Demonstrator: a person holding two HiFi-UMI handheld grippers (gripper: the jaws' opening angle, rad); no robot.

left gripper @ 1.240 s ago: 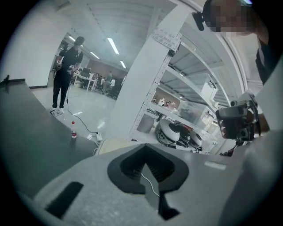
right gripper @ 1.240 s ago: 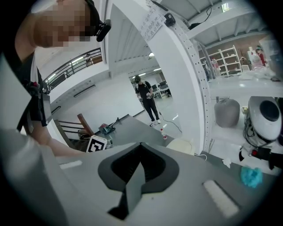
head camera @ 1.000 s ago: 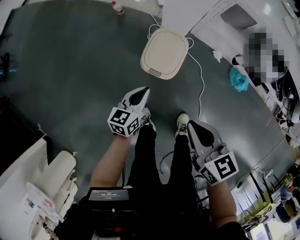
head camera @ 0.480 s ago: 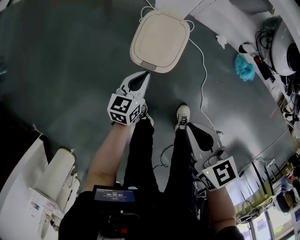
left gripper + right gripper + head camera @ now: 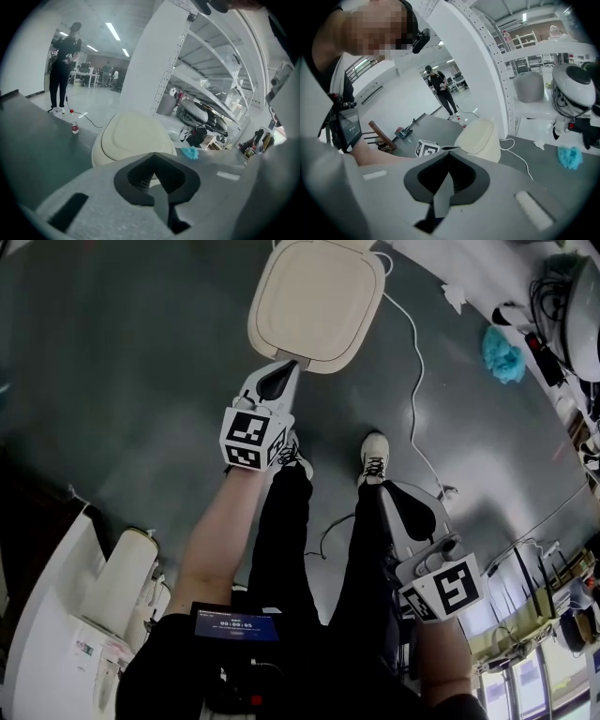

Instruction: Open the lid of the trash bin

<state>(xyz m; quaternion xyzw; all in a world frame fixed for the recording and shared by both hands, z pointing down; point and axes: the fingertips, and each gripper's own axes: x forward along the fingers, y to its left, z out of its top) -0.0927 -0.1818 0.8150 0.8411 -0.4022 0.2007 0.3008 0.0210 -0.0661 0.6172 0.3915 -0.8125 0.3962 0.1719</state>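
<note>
Dark grey floor (image 5: 131, 381) is spread below the standing person. Nearest, the right tongs (image 5: 394, 493) are held low beside the leg, closed and empty, likely idle for now. Farther out, the left tongs (image 5: 287, 366), also closed on nothing, are pointed at the near rim of the trash bin (image 5: 98, 152), probably so that its shut lid (image 5: 317, 296) can be lifted. Contact cannot be confirmed, and the lid's far edge is cut off.

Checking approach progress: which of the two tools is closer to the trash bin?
The left tool: its tip reaches the near edge of the cream bin lid, while the right tool hangs back beside the person's leg.
</note>
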